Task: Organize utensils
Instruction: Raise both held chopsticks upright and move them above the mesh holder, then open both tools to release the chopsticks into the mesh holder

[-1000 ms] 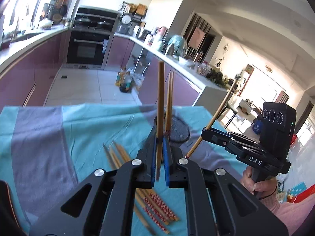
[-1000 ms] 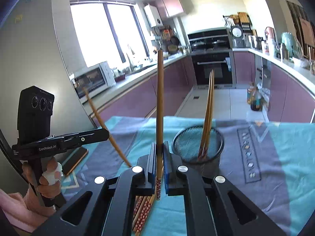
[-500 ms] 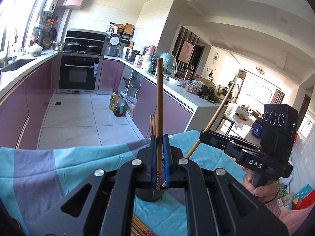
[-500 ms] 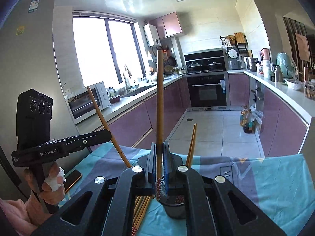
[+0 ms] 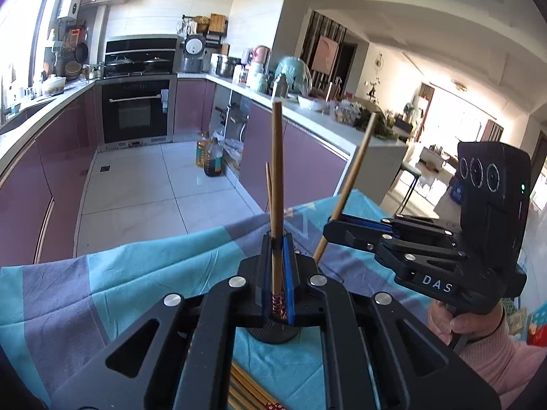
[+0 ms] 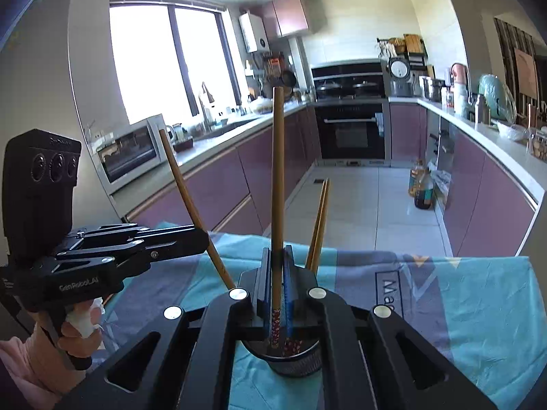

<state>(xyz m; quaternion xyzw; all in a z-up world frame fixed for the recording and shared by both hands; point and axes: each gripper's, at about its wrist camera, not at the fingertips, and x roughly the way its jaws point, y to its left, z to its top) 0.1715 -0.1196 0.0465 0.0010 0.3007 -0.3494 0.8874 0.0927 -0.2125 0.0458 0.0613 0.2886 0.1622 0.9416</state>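
While both grippers are held above the black mesh cup (image 6: 294,358), one chopstick is carried upright in each. The left gripper (image 5: 277,273) has its jaws closed narrowly on a chopstick (image 5: 277,177) whose patterned end sits low between the blue pads, directly over the cup. The right gripper (image 6: 277,283) grips a second chopstick (image 6: 277,177) in the same way, its patterned tip hanging just inside the cup's rim. Two chopsticks (image 6: 319,225) are already standing in the cup, leaning against its far side. More chopsticks (image 5: 246,389) are seen lying on the blue-and-grey cloth (image 5: 102,290) covering the table, at the bottom edge of the left view.

The step in hand is judged to be the dropping of the held chopsticks into the cup. For the next move, each tip should be lowered inside the rim before the jaws are eased apart, so that the stick slides down and does not tip outward onto the cloth.
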